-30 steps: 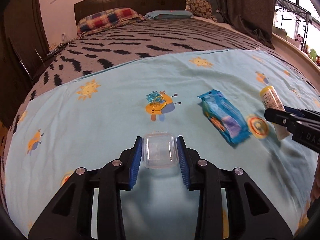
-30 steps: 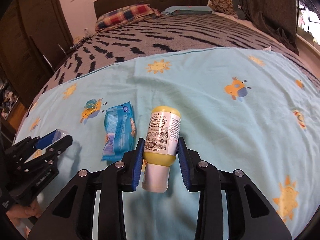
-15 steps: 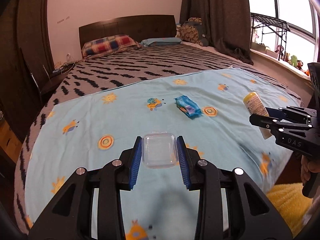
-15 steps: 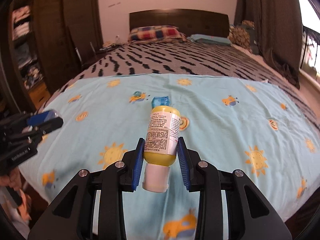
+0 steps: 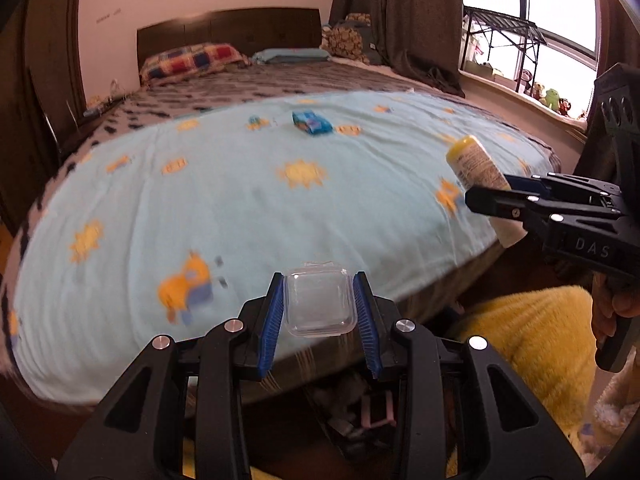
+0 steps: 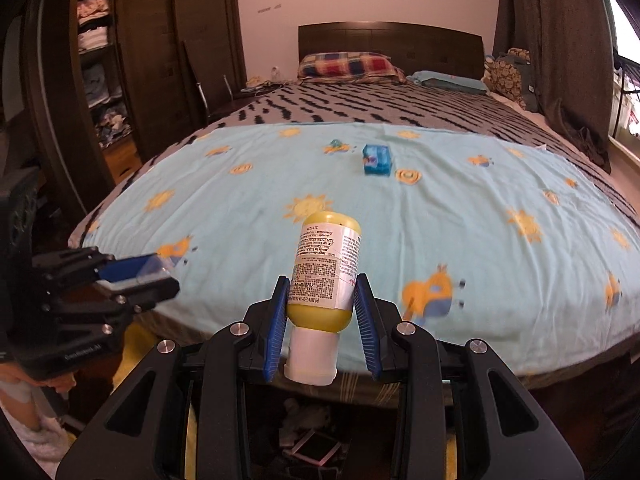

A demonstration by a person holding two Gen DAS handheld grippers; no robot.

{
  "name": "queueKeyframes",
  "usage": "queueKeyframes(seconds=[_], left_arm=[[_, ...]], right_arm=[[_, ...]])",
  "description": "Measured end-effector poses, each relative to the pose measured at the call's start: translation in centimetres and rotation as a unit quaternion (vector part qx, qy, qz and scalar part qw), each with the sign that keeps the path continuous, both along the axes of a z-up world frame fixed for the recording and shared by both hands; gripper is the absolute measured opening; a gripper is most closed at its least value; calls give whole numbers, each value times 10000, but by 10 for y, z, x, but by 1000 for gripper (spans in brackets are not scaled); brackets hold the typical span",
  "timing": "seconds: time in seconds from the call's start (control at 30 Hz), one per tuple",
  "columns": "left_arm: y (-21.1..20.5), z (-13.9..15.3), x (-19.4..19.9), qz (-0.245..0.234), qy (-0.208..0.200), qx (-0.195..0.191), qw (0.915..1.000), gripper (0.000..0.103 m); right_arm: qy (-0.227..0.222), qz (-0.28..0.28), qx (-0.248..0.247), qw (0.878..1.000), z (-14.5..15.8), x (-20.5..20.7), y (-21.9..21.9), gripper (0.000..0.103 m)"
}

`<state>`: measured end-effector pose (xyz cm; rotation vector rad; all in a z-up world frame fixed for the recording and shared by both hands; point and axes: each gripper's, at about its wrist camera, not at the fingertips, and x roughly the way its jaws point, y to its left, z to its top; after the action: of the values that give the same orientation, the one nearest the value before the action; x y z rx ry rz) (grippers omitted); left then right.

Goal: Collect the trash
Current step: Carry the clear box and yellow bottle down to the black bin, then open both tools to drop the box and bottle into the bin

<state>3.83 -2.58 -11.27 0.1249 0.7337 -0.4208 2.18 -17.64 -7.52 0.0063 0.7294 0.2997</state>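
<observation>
My left gripper [image 5: 319,306] is shut on a clear plastic box [image 5: 319,304] and holds it in the air over the bed's foot edge. My right gripper [image 6: 322,306] is shut on a yellow bottle [image 6: 326,270] with a white cap, cap toward the camera. The bottle also shows in the left wrist view [image 5: 474,164], and the left gripper shows in the right wrist view [image 6: 136,276]. A blue wipes packet [image 6: 376,159] and a small blue wrapper [image 6: 335,145] lie on the light blue sheet [image 6: 440,216]; the packet also shows in the left wrist view [image 5: 312,122].
The bed has a dark headboard [image 6: 390,42] and a checked pillow [image 6: 348,65]. A dark wardrobe [image 6: 100,80] stands at the left, curtains [image 6: 560,48] at the right. A yellow fluffy rug [image 5: 532,344] and clutter [image 6: 312,444] lie below the bed's foot.
Both grippers have pulled back from the bed, each still holding its object. The bed's foot edge and the floor below it have come into view.
</observation>
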Motion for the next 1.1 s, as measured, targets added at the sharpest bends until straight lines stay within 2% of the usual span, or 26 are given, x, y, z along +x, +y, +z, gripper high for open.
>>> queueKeyframes(seconds=[0.1,0.2,0.37,0.6,0.9,1.1], left_arm=[[-1,-24,-7,6,264,-22,9996,33],[-2,-51,-15,-30,566,-7,9984,33],[-6,-96,-19,-80,985,92,9951,33],[-15,-150,-16,-123,1641,238,9861,33],[-22,-188,-8,-141,2221,332,9744,33],[-15,-199,-1,-99,2371,318,9709,34]], right_arm=[[195,20,147,9997,-18,-12,2,34],[554,-23,251,9981,-49,-20,2,34],[1049,-55,256,9941,-90,-24,5,34],[1715,-167,332,9845,-143,-28,4,34],[2415,-277,307,9695,-187,-26,9,34],[2605,-346,325,9643,-196,-21,8,36]])
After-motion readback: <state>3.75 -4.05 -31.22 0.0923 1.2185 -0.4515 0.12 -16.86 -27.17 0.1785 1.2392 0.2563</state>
